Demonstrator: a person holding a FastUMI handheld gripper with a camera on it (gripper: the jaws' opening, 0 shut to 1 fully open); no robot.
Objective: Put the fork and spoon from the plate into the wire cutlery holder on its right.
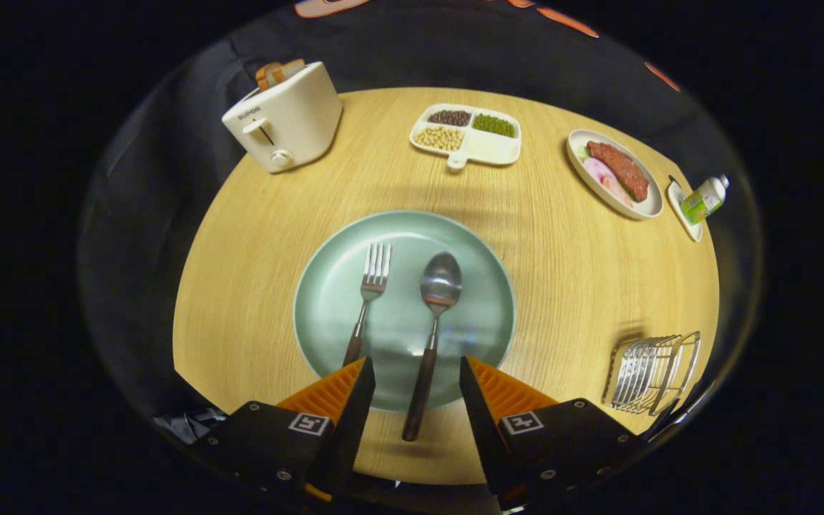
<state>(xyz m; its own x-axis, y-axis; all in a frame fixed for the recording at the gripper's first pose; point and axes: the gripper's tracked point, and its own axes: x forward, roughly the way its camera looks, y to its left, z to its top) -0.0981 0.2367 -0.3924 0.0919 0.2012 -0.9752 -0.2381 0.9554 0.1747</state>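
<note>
You were at step 1 — gripper [415, 379] fingers spread, spoon [432, 329] handle between them, untouched; next you'd lower, pinch it, carry to wire cutlery holder [651, 373] — fork [369, 297] after

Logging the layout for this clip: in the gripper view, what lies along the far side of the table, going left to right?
Toaster → divided dish of beans → oval plate of meat → small bottle on a saucer. Nearer, the open gripper has its fingers either side of the spoon handle.

Fork [367, 304] and spoon [432, 322] side by side on green plate [326, 300]; wire holder [651, 372] rightward.
</note>
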